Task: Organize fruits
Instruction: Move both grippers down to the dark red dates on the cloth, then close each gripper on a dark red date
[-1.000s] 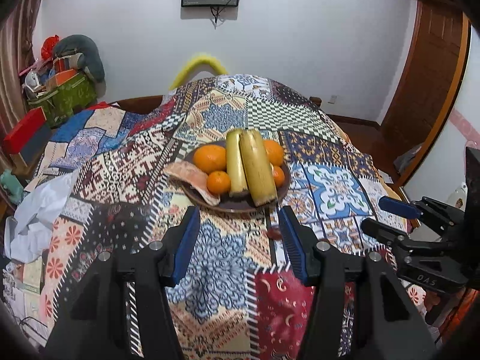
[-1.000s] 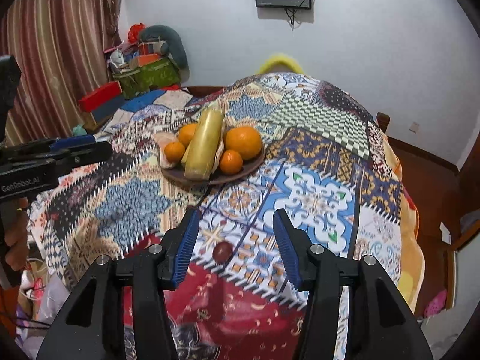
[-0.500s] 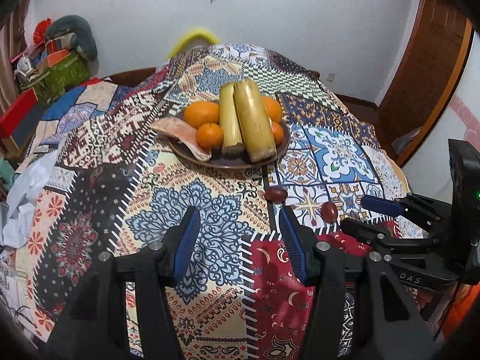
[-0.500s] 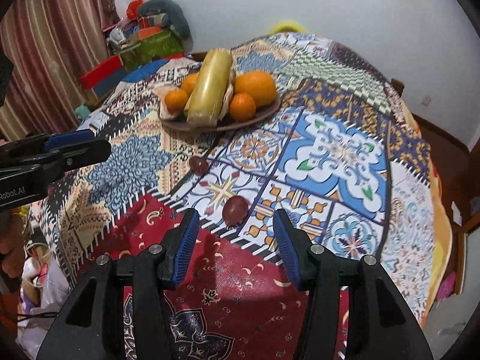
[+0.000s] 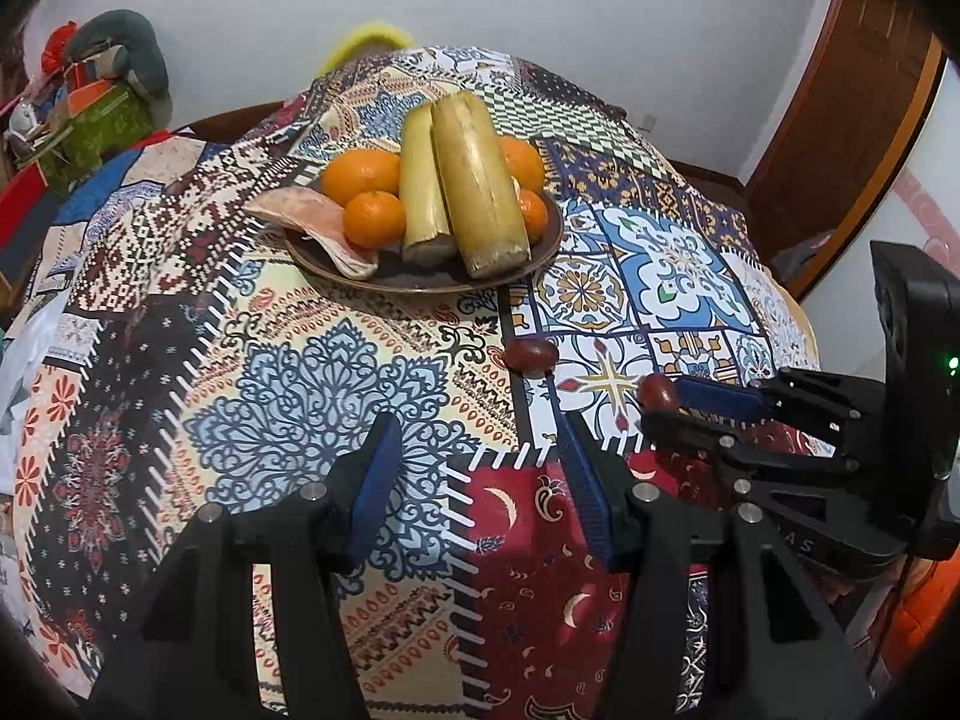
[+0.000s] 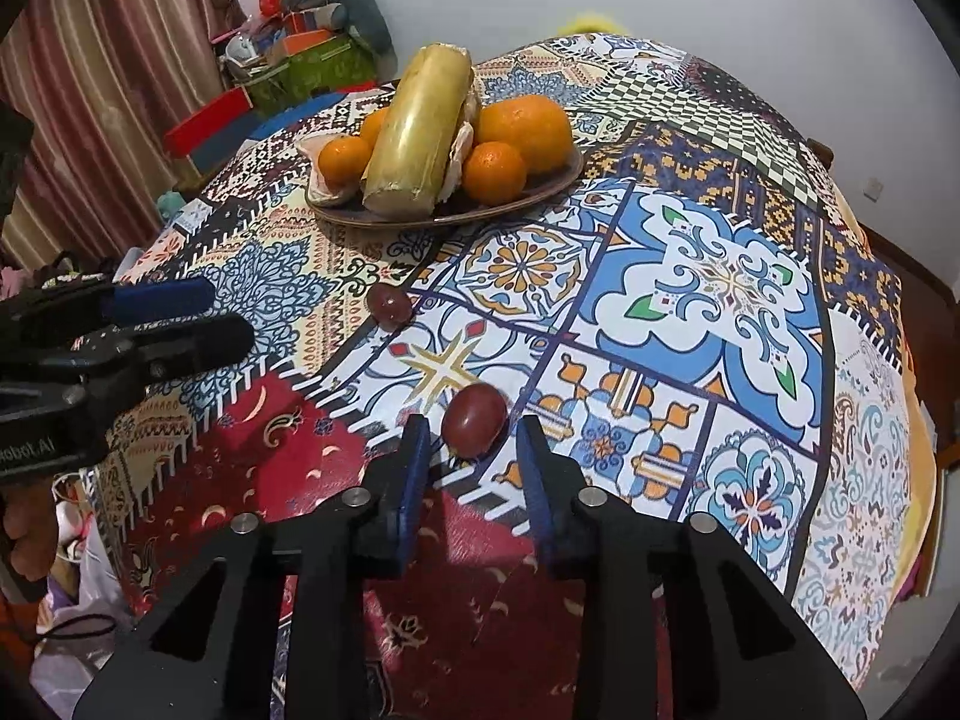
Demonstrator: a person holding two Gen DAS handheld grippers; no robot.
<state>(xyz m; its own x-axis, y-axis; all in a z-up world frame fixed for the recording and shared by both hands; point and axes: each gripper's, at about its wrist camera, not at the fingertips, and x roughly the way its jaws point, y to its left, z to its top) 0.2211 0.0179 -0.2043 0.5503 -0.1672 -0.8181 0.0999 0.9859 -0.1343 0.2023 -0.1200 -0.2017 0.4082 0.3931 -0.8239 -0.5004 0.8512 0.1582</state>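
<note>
A brown plate (image 5: 540,252) (image 6: 540,195) holds several oranges (image 5: 360,174) (image 6: 522,123), two yellow cane pieces (image 5: 480,180) (image 6: 414,132) and a pink slice (image 5: 312,219). Two dark red fruits lie loose on the patterned cloth. The near one (image 6: 474,419) (image 5: 657,391) sits just ahead of my right gripper (image 6: 474,450), between its open fingertips, untouched. The far one (image 6: 389,305) (image 5: 531,355) lies closer to the plate. My left gripper (image 5: 477,450) is open and empty above the cloth, left of the right gripper (image 5: 690,405).
The patchwork cloth (image 5: 300,396) covers a rounded table whose edges fall away on all sides. Boxes and cushions (image 5: 90,102) are piled at the back left by a curtain (image 6: 90,90). A wooden door (image 5: 840,138) stands at the right.
Both grippers have moved forward and down toward the table. The right gripper has come up to the near red fruit and its fingers have narrowed around it.
</note>
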